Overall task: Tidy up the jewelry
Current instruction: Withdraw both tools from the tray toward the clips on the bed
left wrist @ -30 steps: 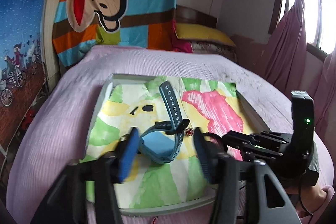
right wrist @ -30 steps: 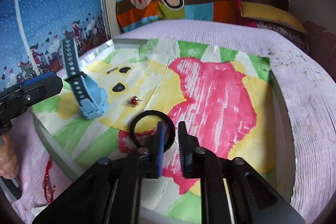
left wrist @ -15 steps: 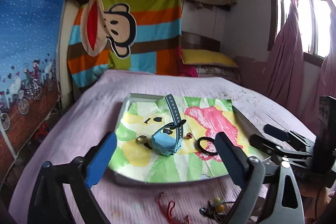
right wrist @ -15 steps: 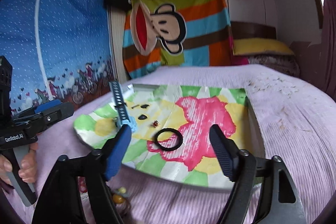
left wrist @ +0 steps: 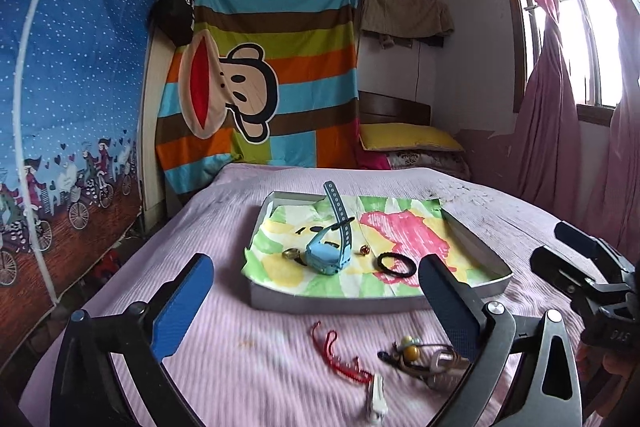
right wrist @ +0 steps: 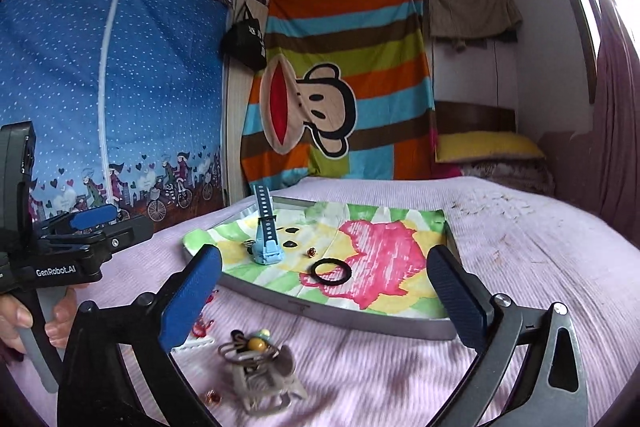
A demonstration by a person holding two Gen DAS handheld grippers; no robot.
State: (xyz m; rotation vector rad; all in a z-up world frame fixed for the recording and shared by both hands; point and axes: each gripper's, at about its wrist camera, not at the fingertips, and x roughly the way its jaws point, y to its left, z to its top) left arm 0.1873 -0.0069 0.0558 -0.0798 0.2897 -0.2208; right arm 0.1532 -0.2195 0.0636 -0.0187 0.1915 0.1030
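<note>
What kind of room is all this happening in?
Most likely a home bedroom: the tray sits on a bed with a pink cover, a yellow pillow lies at the headboard, and pink curtains hang by the window.

Blue watch, strap upright, black hair tie, small red stud in tray; red cord, beaded clip on bed.
</note>
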